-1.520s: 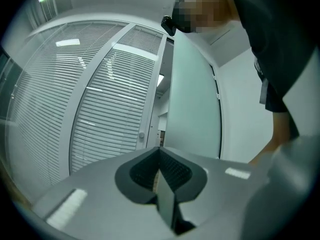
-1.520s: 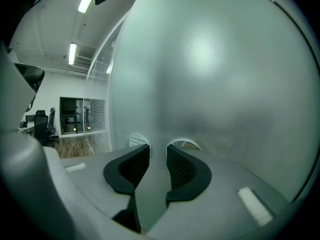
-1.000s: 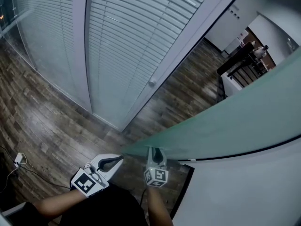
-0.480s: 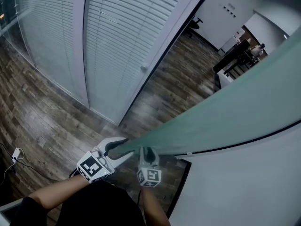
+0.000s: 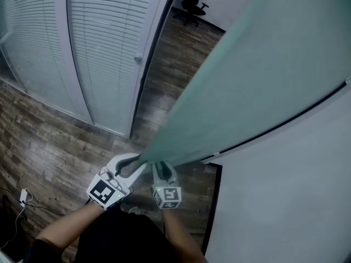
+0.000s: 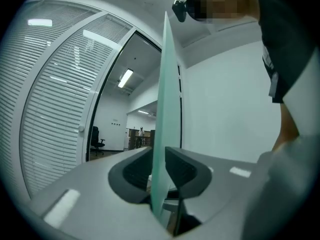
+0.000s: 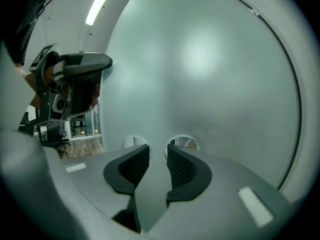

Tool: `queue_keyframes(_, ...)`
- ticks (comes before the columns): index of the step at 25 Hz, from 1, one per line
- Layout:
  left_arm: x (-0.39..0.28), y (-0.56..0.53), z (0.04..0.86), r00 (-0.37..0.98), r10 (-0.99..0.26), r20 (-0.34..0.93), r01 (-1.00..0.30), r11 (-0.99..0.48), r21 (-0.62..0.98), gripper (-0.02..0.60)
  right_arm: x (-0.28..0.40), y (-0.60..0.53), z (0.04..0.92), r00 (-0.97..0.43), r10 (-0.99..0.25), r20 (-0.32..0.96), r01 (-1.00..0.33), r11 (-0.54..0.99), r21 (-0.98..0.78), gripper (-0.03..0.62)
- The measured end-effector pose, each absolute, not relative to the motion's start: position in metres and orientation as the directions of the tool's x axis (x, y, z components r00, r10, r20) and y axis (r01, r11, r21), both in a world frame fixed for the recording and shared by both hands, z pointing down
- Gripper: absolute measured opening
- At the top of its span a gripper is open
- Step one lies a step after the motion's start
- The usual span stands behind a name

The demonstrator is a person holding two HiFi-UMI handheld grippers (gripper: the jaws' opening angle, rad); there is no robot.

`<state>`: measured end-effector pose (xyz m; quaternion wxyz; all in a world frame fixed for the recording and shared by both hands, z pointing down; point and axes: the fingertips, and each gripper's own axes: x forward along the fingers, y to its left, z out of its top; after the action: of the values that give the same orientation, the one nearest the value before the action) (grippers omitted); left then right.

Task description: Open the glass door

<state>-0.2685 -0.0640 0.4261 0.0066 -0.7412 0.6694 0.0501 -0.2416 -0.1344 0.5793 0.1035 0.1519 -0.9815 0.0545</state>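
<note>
The left gripper [image 5: 140, 162] has just been closing its jaws, and the free edge of the partly swung glass door [image 5: 258, 70] is pinched between them for pulling. The right gripper [image 5: 163, 167] is held narrowly parted and empty against the door's frosted face, seemingly for pushing.

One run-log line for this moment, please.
left gripper: jaws just closed further, clamped on glass door edge | right gripper: open, empty, facing glass door
</note>
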Motion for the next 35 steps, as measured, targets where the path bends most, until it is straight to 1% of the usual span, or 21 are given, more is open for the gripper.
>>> queue_keyframes(3, -0.249, -0.057, 0.433, 0.099, -0.993, -0.059, -0.992, -0.103, 0.075, 0.077, -0.223, -0.128, 0.585, -0.934, -0.279, 0.222, -0.304, 0.949, -0.084, 0.114)
queue_keyframes(6, -0.24, -0.053, 0.43, 0.124, -0.991, -0.044, -0.987, -0.128, 0.1, 0.072, -0.213, -0.124, 0.583, -0.929, -0.294, 0.226, -0.326, 0.938, -0.116, 0.118)
queue_keyframes(8, -0.233, -0.05, 0.428, 0.149, -0.988, -0.03, -0.981, -0.151, 0.119, 0.071, -0.206, -0.118, 0.58, -0.922, -0.304, 0.238, -0.339, 0.933, -0.12, 0.134)
queue_keyframes(11, -0.218, -0.043, 0.427, 0.182, -0.983, 0.0, -0.978, -0.181, 0.099, 0.064, -0.187, -0.098, 0.577, -0.921, -0.297, 0.25, -0.329, 0.939, -0.097, 0.148)
queue_keyframes(15, -0.199, -0.033, 0.429, 0.184, -0.983, -0.001, -0.98, -0.183, 0.081, 0.061, -0.157, -0.071, 0.579, -0.916, -0.303, 0.263, -0.331, 0.941, -0.067, 0.15)
queue_keyframes(19, -0.178, -0.022, 0.434, 0.215, -0.976, 0.01, -0.975, -0.215, 0.055, 0.054, -0.127, -0.057, 0.576, -0.891, -0.377, 0.252, -0.403, 0.914, -0.058, 0.149)
queue_keyframes(21, -0.164, -0.018, 0.43, 0.241, -0.971, -0.004, -0.969, -0.24, 0.048, 0.051, -0.109, -0.053, 0.572, -0.871, -0.428, 0.242, -0.454, 0.889, -0.062, 0.147)
queue_keyframes(26, -0.134, -0.016, 0.43, 0.299, -0.954, 0.015, -0.954, -0.298, 0.045, 0.052, -0.06, -0.033, 0.567, -0.785, -0.562, 0.26, -0.598, 0.797, -0.083, 0.146)
queue_keyframes(30, -0.119, -0.014, 0.429, 0.325, -0.946, -0.009, -0.943, -0.325, 0.076, 0.056, -0.032, -0.008, 0.569, -0.727, -0.625, 0.286, -0.665, 0.744, -0.064, 0.146)
queue_keyframes(35, -0.091, -0.009, 0.432, 0.358, -0.934, -0.009, -0.932, -0.357, 0.064, 0.062, 0.004, 0.011, 0.575, -0.672, -0.676, 0.304, -0.72, 0.692, -0.054, 0.14)
